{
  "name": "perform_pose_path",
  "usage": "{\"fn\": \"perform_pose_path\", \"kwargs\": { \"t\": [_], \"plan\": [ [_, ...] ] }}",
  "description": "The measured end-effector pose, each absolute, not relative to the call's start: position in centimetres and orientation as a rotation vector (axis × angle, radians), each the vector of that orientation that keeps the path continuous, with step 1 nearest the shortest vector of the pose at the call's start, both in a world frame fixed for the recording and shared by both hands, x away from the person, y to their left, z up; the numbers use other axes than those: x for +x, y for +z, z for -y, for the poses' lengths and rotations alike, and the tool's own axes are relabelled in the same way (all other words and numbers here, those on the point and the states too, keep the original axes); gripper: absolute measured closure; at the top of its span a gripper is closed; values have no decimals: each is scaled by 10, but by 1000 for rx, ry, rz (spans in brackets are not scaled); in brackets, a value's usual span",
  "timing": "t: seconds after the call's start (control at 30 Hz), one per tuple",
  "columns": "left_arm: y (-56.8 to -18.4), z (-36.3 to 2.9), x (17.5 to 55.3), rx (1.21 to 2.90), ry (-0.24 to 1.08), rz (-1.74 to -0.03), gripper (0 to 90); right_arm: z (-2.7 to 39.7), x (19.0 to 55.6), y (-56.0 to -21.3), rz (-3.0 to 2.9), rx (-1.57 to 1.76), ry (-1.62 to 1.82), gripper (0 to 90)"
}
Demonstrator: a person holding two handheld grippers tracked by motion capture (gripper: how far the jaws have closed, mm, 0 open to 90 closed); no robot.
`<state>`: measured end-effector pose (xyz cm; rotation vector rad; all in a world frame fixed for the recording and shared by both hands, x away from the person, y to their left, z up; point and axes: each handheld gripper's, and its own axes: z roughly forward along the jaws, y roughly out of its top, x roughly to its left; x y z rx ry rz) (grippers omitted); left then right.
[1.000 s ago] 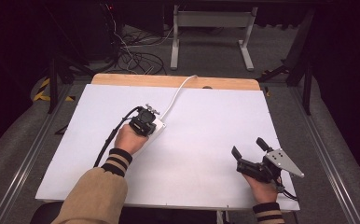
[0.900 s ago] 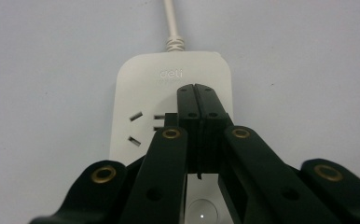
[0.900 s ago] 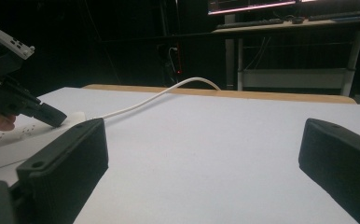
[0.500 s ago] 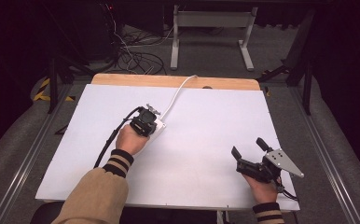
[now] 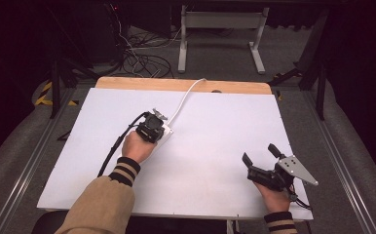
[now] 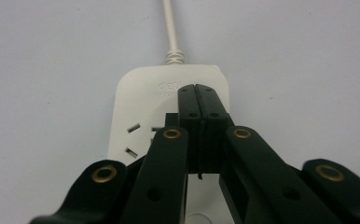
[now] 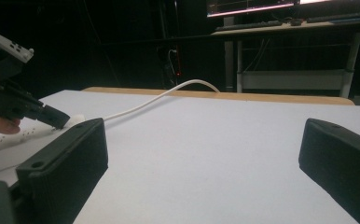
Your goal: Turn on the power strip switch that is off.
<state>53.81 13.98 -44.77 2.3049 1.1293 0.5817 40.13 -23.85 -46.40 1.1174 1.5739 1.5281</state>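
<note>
Left tongs (image 6: 198, 100) closed, tips pressed onto the white power strip (image 6: 141, 107) lying left of centre on the desk (image 5: 215, 122); right tongs (image 5: 263, 157) open and idle near right; nothing plugged in, work judged early.

1. The high view looked forward and down from above the person's side, taking in the whole white table (image 5: 215, 146), its wooden far edge and the dark floor beyond.
2. The left gripper view rode low and very near, facing steeply down over its own jaws onto the white power strip (image 6: 141, 107) and its cord (image 6: 169, 28).
3. The right gripper view sat just above the tabletop at the near right, facing almost level across it toward the far edge and a desk (image 7: 290, 28) behind.
4. All three views shared the power strip and cord; the right gripper view also caught the left gripper (image 7: 59, 120) upon it.
</note>
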Motion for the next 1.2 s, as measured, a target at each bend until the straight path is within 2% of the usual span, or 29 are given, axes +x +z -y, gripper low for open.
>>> {"fn": "perform_pose_path", "kwargs": {
  "t": [0.33, 0.57, 0.83, 1.2],
  "plan": [
    [-445, -149, 534, 2208, 586, -1119, 898, 239, 401, -464, -1564, 1118, 1530, 19],
    [-431, -158, 523, 2093, 651, -1062, 898, 240, 401, -464, -1565, 1118, 1527, 19],
    [-418, -178, 496, 1910, 741, -946, 897, 240, 401, -464, -1561, 1122, 1528, 20],
    [-402, -215, 445, 1687, 775, -853, 897, 239, 400, -464, -1564, 1124, 1522, 20]
  ]
}}
